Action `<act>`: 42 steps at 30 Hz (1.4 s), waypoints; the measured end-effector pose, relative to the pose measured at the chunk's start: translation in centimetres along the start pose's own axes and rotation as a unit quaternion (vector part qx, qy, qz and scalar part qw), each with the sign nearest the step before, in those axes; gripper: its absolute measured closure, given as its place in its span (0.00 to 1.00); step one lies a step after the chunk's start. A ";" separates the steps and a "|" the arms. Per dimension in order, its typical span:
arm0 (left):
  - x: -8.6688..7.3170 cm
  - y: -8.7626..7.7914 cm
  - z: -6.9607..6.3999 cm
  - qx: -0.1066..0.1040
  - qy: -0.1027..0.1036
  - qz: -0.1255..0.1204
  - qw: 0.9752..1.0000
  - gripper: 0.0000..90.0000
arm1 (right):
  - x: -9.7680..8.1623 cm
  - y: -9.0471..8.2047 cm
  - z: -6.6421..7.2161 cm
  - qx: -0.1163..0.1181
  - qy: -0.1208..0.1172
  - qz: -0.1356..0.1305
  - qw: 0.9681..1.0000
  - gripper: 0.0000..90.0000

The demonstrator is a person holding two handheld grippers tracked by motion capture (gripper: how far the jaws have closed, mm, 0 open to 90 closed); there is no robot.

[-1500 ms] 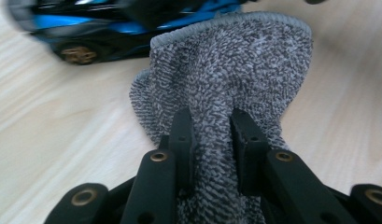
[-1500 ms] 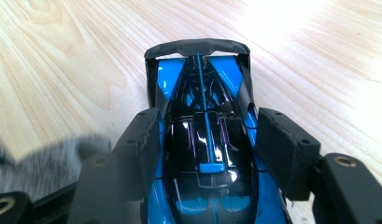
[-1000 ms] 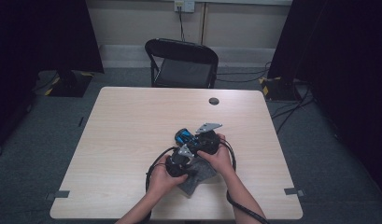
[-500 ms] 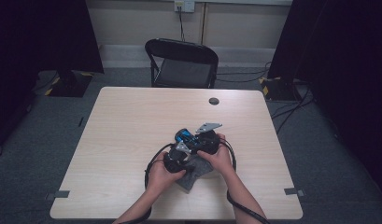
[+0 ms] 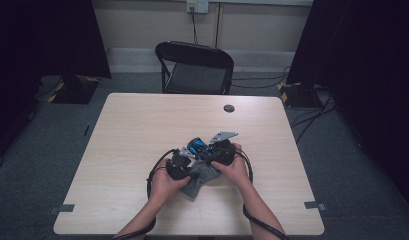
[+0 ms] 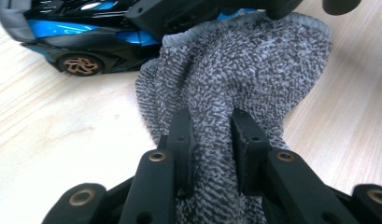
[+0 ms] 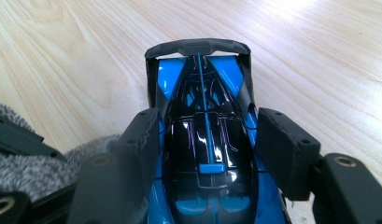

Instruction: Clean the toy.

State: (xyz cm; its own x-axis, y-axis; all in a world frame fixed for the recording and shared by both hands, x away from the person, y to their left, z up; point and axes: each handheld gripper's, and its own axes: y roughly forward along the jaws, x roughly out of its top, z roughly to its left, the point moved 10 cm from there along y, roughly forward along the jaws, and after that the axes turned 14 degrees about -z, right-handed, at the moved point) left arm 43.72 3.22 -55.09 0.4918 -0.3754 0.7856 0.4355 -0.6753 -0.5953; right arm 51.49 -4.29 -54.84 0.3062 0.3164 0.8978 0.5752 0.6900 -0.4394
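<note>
High view: both hands close together at the near middle of the pale wooden table [image 5: 142, 130].

Left gripper view: left gripper [image 6: 212, 135] pinching a fold of speckled grey knitted cloth [image 6: 244, 70], probably to wipe.

Right gripper view: right gripper [image 7: 205, 140] clamped on the glossy blue-and-black toy car [image 7: 202, 116], steadying it beside the cloth.

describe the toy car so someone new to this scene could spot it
On the light wooden table, look at the near middle, between the person's hands. The toy car sits in the right gripper, beside a grey knitted cloth; only it is glossy blue and black.
</note>
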 end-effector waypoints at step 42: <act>-0.6 -2.3 5.8 0.061 -0.048 -0.009 0.997 0.80 | 0.0 0.0 0.0 0.000 -0.001 0.001 1.000 0.45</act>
State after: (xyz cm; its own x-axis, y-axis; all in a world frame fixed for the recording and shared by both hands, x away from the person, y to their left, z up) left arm 46.83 8.68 -55.21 0.5503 -0.2975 0.7802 0.5306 -0.5968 -0.6018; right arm 51.46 -4.32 -54.83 0.3057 0.3196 0.8969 0.5750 0.6888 -0.4414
